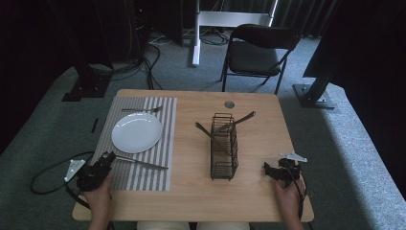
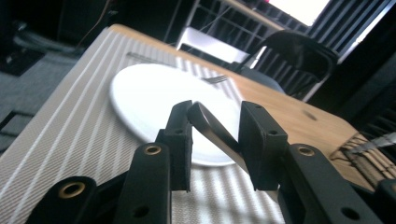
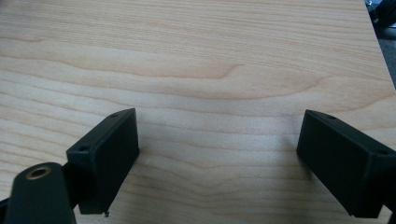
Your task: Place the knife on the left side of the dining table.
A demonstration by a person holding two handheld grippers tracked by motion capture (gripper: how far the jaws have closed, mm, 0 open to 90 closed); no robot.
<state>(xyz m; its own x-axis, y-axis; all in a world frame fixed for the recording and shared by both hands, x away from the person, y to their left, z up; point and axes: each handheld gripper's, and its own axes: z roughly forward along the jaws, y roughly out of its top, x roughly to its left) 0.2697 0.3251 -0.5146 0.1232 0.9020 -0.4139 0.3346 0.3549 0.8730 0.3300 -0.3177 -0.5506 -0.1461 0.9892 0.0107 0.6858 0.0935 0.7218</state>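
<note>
Unlabelled wooden table (image 1: 268,191): left tongs (image 2: 215,135) straddle a knife (image 2: 212,128) handle without clamping, right tongs (image 3: 217,158) gape.

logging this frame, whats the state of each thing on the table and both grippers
left gripper: jaws around the knife handle, gap on one side
right gripper: open, over bare table
knife: flat on placemat
plate: empty
fork: flat beyond plate
wire rack: upright, two utensils sticking out

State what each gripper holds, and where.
Left gripper: jaws around the knife handle's end, whether clamped is unclear. Right gripper: open, nothing held.
</note>
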